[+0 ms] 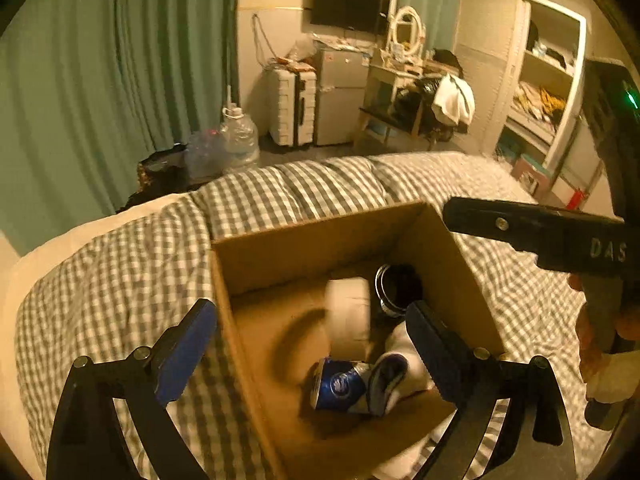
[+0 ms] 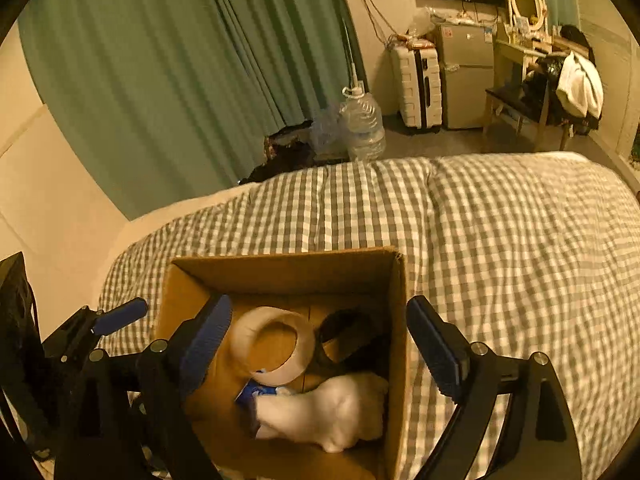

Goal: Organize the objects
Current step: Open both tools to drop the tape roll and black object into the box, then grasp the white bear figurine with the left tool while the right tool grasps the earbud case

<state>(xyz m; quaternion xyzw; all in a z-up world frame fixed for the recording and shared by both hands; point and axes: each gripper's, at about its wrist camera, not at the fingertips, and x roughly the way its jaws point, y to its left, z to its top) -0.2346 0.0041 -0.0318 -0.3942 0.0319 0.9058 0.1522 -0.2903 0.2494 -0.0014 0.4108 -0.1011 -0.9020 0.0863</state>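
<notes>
A: Where are the things being sorted?

B: In an open cardboard box point(image 1: 316, 248) that sits on the bed's checked quilt point(image 1: 120, 264). Inside lie a white tape roll point(image 2: 276, 346), a black roll point(image 2: 352, 340) beside it, a blue can point(image 1: 340, 386) on its side, and a white sock point(image 2: 336, 408) with a dark cuff that touches the can.

A: And the two tools?

B: The left gripper point(image 1: 312, 356) hangs over the near part of the box, its blue-padded fingers point(image 1: 186, 356) spread wide and holding nothing; one finger is outside the left wall, the other over the sock. The right gripper point(image 2: 318, 354) is also over the box, fingers wide apart and empty, the tape roll and sock showing between them.

A: Anything around the bed?

B: Green curtains point(image 2: 160, 80) behind it, a large water bottle point(image 2: 364, 124) on the floor near them, then a white suitcase point(image 2: 418, 86) just beside a small fridge point(image 2: 466, 76), and a wooden chair point(image 2: 528, 108) heaped with clothes. A dark screen point(image 1: 350, 6) hangs on the wall above the fridge.
</notes>
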